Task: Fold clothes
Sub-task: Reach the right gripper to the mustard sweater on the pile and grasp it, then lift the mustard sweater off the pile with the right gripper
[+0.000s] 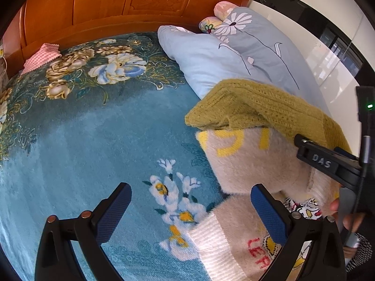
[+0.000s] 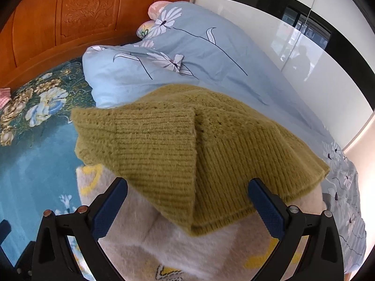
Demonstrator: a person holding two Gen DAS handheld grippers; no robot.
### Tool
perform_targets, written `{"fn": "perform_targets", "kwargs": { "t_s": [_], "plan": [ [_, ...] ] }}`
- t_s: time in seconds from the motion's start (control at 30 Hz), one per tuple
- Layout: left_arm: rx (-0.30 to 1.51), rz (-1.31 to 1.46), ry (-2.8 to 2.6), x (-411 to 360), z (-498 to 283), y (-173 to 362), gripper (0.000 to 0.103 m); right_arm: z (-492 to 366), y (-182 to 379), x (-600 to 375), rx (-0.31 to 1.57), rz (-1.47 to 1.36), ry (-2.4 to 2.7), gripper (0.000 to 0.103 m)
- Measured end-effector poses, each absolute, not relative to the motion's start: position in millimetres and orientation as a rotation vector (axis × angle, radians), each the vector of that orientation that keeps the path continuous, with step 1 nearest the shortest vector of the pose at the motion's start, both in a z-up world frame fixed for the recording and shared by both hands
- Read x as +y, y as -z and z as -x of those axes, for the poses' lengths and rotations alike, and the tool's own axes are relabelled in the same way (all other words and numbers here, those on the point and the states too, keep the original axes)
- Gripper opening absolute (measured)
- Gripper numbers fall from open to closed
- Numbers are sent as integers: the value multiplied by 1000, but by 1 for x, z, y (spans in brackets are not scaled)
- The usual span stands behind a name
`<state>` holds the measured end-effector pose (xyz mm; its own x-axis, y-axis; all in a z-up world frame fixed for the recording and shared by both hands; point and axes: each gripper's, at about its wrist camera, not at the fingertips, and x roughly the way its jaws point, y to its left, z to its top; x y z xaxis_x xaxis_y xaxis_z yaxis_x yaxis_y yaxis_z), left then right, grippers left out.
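Two grippers, left gripper (image 1: 191,208) and right gripper (image 2: 187,201), hover with jaws spread wide, grasping nothing. We see the olive knit sweater (image 2: 187,145) lying folded on the cream fuzzy sweater (image 1: 248,164), both on the right of the blue floral bedspread (image 1: 93,140), near the pale blue quilt (image 2: 187,53).

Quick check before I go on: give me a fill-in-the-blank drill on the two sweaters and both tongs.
The olive knit sweater lies ____ the fuzzy beige sweater.
The letters on the beige sweater's upper part are ____.
The left tongs are ____.
The right tongs grip ____.

Missing words: on top of; yellow; open; nothing
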<state>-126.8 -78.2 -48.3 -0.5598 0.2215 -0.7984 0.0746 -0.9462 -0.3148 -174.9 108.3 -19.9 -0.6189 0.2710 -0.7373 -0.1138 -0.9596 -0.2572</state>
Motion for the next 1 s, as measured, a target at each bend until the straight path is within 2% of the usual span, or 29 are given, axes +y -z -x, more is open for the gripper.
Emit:
{"fn": "perform_targets", "kwargs": {
  "t_s": [0.07, 0.23, 0.33, 0.37, 0.4, 0.47, 0.63, 0.87, 1.0],
  "plan": [
    [-496, 1422, -2653, -82, 125, 48, 103, 179, 20, 105, -296, 1263, -2628, 102],
    [-471, 1434, -2667, -92, 117, 52, 103, 188, 21, 98, -352, 1307, -2611, 86],
    [-520, 1441, -2666, -104, 110, 53, 103, 194, 21, 93, -385, 1333, -2601, 54],
    [-541, 1442, -2664, -108, 108, 53, 103, 195, 21, 92, -396, 1342, -2597, 35],
    [-566, 1442, -2661, -112, 104, 53, 103, 197, 21, 90, -408, 1351, -2593, 21],
    [-618, 1435, -2657, -120, 95, 53, 103, 192, 13, 87, -378, 1347, -2622, 12],
    [-734, 1431, -2645, -140, 67, 53, 103, 155, -18, 81, -308, 1284, -2779, 9],
    [-1036, 1425, -2561, -163, 24, 52, 103, 72, -86, 97, -150, 1115, -2982, 7],
    [-1073, 1427, -2529, -157, 1, 50, 103, 11, -108, 123, -66, 1055, -3032, 6]
  ]
}}
